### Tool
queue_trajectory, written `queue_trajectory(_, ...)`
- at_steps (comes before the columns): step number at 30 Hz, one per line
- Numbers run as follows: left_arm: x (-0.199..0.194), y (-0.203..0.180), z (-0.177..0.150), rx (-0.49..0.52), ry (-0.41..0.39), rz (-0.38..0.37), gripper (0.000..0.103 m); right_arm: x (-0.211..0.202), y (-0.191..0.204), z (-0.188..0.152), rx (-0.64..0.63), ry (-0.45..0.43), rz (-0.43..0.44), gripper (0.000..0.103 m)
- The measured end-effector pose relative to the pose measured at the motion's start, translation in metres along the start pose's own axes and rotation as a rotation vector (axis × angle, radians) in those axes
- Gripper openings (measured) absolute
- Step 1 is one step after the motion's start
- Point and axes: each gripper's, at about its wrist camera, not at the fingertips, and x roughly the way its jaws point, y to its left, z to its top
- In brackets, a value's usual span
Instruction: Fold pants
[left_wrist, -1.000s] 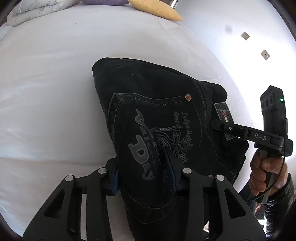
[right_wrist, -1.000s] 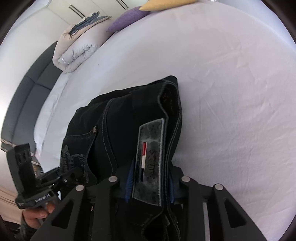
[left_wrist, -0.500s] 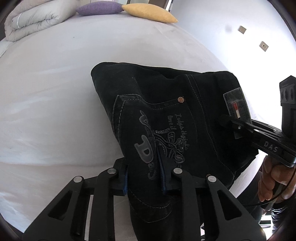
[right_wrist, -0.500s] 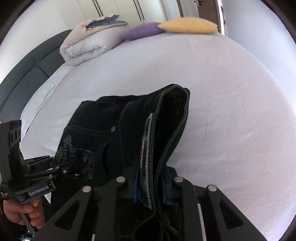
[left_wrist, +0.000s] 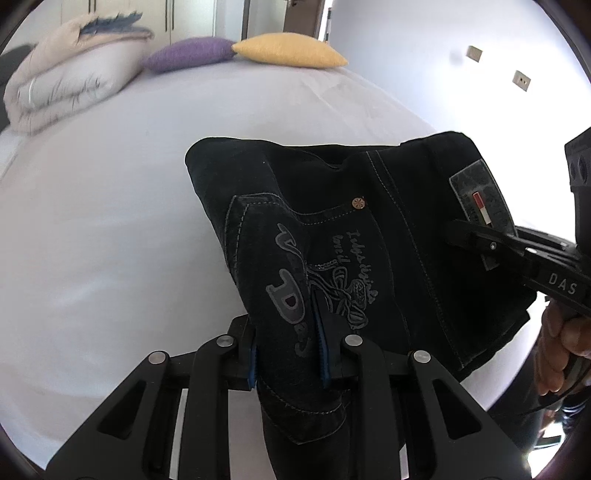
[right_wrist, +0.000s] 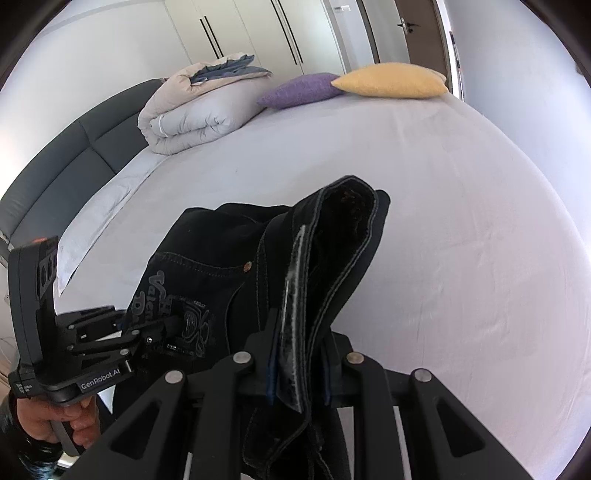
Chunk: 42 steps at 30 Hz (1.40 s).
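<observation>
The black jeans (left_wrist: 369, 236) are held up above the white bed (left_wrist: 110, 206), back pocket with grey lettering facing the left wrist view. My left gripper (left_wrist: 290, 354) is shut on the pocket side of the waistband. My right gripper (right_wrist: 297, 365) is shut on the waistband at the grey leather patch (right_wrist: 291, 306). The jeans (right_wrist: 221, 273) hang between both grippers; their legs drop out of sight below. The right gripper shows at the right of the left view (left_wrist: 480, 240), the left gripper at the left of the right view (right_wrist: 147, 336).
A folded beige duvet (right_wrist: 199, 107) lies at the head of the bed (right_wrist: 461, 258) beside a purple pillow (right_wrist: 299, 88) and a yellow pillow (right_wrist: 391, 79). A dark headboard (right_wrist: 66, 162) runs along the left. White wardrobes and a door stand behind.
Both grippers have lifted the jeans higher off the bed and tilted up, so the pillows, duvet and wardrobes have come into view. Both grips stay shut.
</observation>
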Motion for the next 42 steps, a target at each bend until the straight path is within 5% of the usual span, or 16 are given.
queue_trajectory(9, 0.04, 0.011, 0.052, 0.05, -0.005, 0.042, 0.022, 0.049, -0.038, 0.059, 0.07, 0.004, 0.04, 0.019)
queue_trajectory(16, 0.081, 0.033, 0.035, 0.013, 0.051, 0.024, 0.024, 0.109, -0.075, 0.05, 0.146, 0.095, 0.047, 0.021)
queue_trajectory(19, 0.082, 0.037, 0.031, 0.013, 0.036, 0.027, 0.027, 0.121, -0.087, 0.043, 0.176, 0.104, 0.057, 0.035)
queue_trajectory(23, 0.091, 0.04, 0.03, -0.028, 0.016, 0.02, 0.039, 0.125, -0.101, 0.034, 0.25, 0.085, 0.119, 0.038)
queue_trajectory(29, 0.075, 0.056, 0.018, -0.115, -0.036, -0.036, 0.041, 0.111, -0.106, 0.031, 0.293, 0.056, 0.118, 0.057)
queue_trajectory(31, 0.049, 0.059, 0.006, -0.108, -0.094, 0.003, 0.043, 0.094, -0.105, 0.027, 0.315, 0.028, 0.078, 0.066)
queue_trajectory(33, 0.014, 0.052, -0.005, -0.059, -0.199, 0.09, 0.069, 0.068, -0.096, 0.019, 0.304, -0.019, 0.029, 0.067)
queue_trajectory(36, -0.041, 0.032, -0.021, -0.02, -0.351, 0.181, 0.096, 0.027, -0.074, 0.013, 0.254, -0.112, -0.044, 0.074)
queue_trajectory(42, -0.145, -0.017, -0.056, 0.03, -0.628, 0.385, 0.103, -0.074, -0.018, -0.01, 0.125, -0.377, -0.188, 0.103)
